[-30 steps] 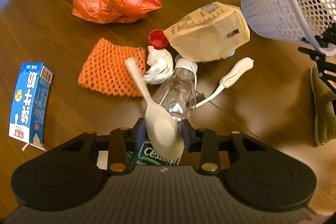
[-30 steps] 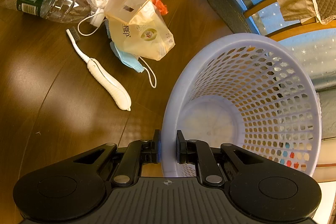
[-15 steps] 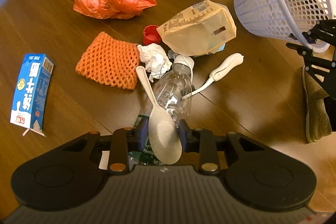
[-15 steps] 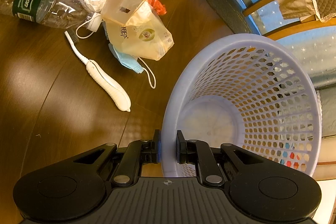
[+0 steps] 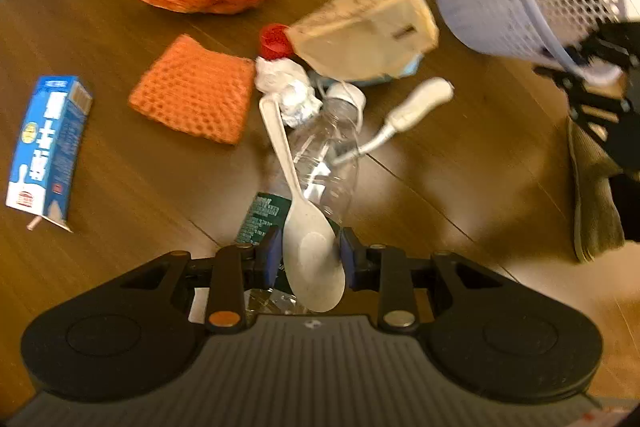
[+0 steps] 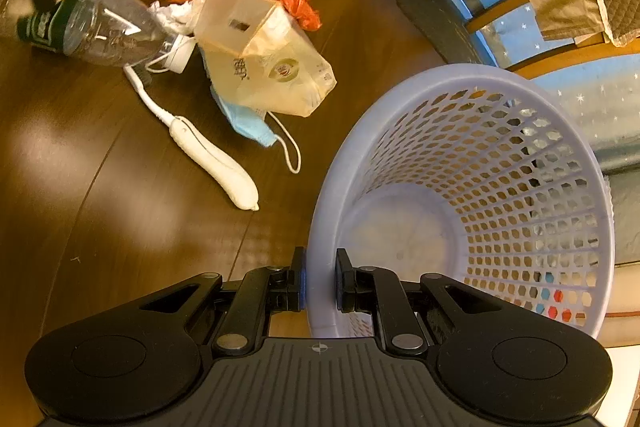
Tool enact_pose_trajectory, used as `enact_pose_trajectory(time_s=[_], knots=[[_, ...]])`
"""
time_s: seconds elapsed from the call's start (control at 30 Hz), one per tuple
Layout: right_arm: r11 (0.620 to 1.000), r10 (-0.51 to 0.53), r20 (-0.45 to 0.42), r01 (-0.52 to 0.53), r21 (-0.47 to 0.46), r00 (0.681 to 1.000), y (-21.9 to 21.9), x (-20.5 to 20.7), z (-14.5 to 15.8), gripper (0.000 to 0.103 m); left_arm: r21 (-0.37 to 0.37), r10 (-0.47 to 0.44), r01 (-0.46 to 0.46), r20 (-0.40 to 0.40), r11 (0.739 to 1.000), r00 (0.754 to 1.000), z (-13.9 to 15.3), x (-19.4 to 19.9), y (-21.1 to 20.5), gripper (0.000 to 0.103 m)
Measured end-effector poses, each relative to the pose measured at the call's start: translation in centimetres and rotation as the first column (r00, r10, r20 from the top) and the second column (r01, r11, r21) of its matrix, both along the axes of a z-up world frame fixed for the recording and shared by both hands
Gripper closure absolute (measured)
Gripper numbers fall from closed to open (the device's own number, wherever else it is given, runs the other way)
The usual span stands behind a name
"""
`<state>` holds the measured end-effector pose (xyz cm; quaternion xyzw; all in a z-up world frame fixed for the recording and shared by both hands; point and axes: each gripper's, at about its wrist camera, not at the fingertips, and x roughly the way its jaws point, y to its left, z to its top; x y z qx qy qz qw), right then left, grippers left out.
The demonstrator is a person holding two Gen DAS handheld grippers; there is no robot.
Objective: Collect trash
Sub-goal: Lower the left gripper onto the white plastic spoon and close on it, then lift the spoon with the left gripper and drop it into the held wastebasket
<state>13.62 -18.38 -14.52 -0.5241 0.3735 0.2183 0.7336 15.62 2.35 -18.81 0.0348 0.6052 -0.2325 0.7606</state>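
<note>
Left gripper [image 5: 307, 258] clenched on bowl of white plastic spoon [image 5: 308, 247], handle pointing ahead over clear bottle [image 5: 326, 163]. Right gripper [image 6: 320, 281] pinched rim of lavender mesh basket [image 6: 520, 131], tilted toward pile. Basket lay up-right of spoon, well apart; bowl-first drop likely

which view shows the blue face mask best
The right wrist view: the blue face mask sticks out from under the tan paper bag, its ear loop trailing onto the floor. In the left wrist view only a thin blue edge peeks out beneath the bag, blurred.
</note>
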Motion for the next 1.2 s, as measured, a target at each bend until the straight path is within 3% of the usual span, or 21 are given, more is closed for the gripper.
enact_pose_trajectory(time_s=[0.33, 0.73, 0.9, 1.1, 1.2], knots=[[1.000, -0.001, 0.000, 0.001, 0.003, 1.000, 0.0, 0.1, 0.1, 0.093, 0.029, -0.007, 0.007, 0.023, 1.000, 1.000, -0.2, 0.1, -0.9, 0.072], [1.000, 0.008, 0.001, -0.008, 0.007, 1.000, 0.1, 0.0, 0.1, 0.093, -0.060, 0.165, -0.164, 0.002, 0.985, 0.986, -1.0, 3.5, 1.3, 0.061], [1.000, 0.019, 0.003, -0.019, 0.001, 1.000, 0.0, 0.0, 0.2, 0.093, -0.127, 0.262, -0.269, -0.071, 0.955, 0.962, -2.3, 5.1, 3.3, 0.061], [1.000, 0.020, 0.004, -0.020, 0.006, 1.000, 0.1, 0.0, 0.1, 0.093, -0.176, 0.344, -0.366, -0.145, 0.914, 0.928, -3.7, 6.4, 5.3, 0.051], [1.000, 0.022, 0.006, -0.022, 0.005, 1.000, 0.1, 0.0, 0.1, 0.093, -0.205, 0.393, -0.428, -0.189, 0.880, 0.900, -4.3, 7.1, 6.2, 0.050]])
